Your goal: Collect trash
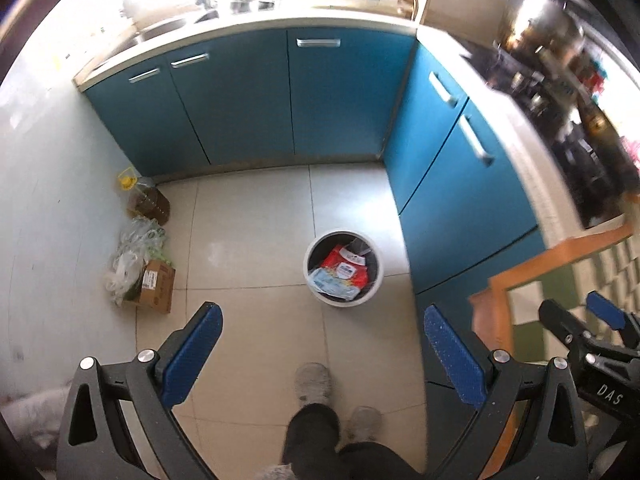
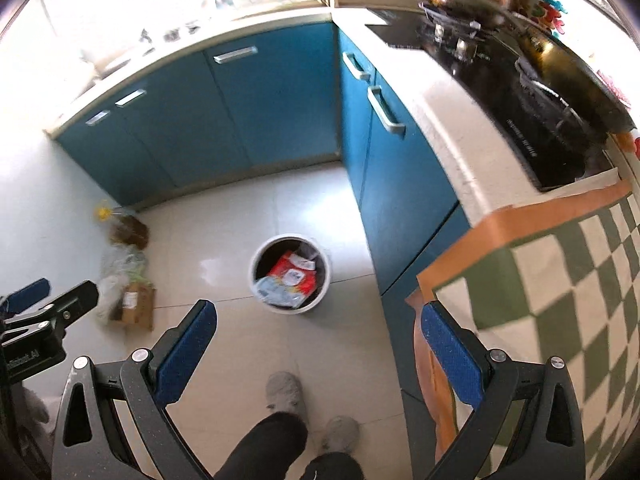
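I am holding my left gripper (image 1: pixel 322 350) and my right gripper (image 2: pixel 318 344) above the tiled floor (image 1: pixel 248 216), both with jaws spread wide and gripping nothing. One white trash bin (image 1: pixel 345 267) is standing on the floor ahead of me, near the blue cabinets (image 1: pixel 240 96). Inside it I am seeing one red packet (image 1: pixel 347 269) and one pale blue packet (image 1: pixel 330 283), the blue one lying partly over the red. One cardboard box (image 1: pixel 155 287), one oil bottle (image 1: pixel 147 200) and some plastic bags (image 1: pixel 134 254) are sitting by the left wall. My two slippered feet (image 1: pixel 314 380) are showing below. A checked cloth (image 2: pixel 560 300) is covering the bench at my right.
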A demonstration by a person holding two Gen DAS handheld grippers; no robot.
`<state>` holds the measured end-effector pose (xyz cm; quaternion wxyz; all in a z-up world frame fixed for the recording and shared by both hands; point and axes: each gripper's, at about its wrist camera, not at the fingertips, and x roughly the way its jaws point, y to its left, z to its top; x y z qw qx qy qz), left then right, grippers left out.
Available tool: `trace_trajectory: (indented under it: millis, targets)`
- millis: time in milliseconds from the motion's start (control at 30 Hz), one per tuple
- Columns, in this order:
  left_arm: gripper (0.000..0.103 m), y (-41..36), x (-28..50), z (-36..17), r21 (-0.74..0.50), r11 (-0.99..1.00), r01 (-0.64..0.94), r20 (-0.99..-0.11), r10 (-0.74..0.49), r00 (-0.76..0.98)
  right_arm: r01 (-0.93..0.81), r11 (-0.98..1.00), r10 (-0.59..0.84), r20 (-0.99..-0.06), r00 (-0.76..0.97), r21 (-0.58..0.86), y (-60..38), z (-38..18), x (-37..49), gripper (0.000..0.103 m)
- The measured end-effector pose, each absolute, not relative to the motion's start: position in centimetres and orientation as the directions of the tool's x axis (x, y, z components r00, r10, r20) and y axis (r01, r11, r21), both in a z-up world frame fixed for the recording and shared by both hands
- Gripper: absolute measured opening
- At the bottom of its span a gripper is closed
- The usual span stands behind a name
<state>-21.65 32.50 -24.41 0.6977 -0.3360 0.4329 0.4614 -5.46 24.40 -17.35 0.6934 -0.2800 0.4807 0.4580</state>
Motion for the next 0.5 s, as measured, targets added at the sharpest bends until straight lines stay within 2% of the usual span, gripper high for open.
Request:
trace_trajectory:
  millis: [167, 500]
  targets:
    - [0.103, 28.5, -23.0, -20.3, -0.160, 0.331, -0.930, -0.898, 0.341, 0.276, -0.933, 0.338, 0.409, -0.912, 0.025, 0.126, 20.7, -12.8, -6.5, 0.103]
    - [0.103, 23.2, -25.8, -14.9, -0.200, 0.316, -0.928, -0.861, 0.396, 0.320, -0.954, 0.223, 0.462, -0.883, -0.079, 0.202, 16.2, -7.6, -8.1, 0.103]
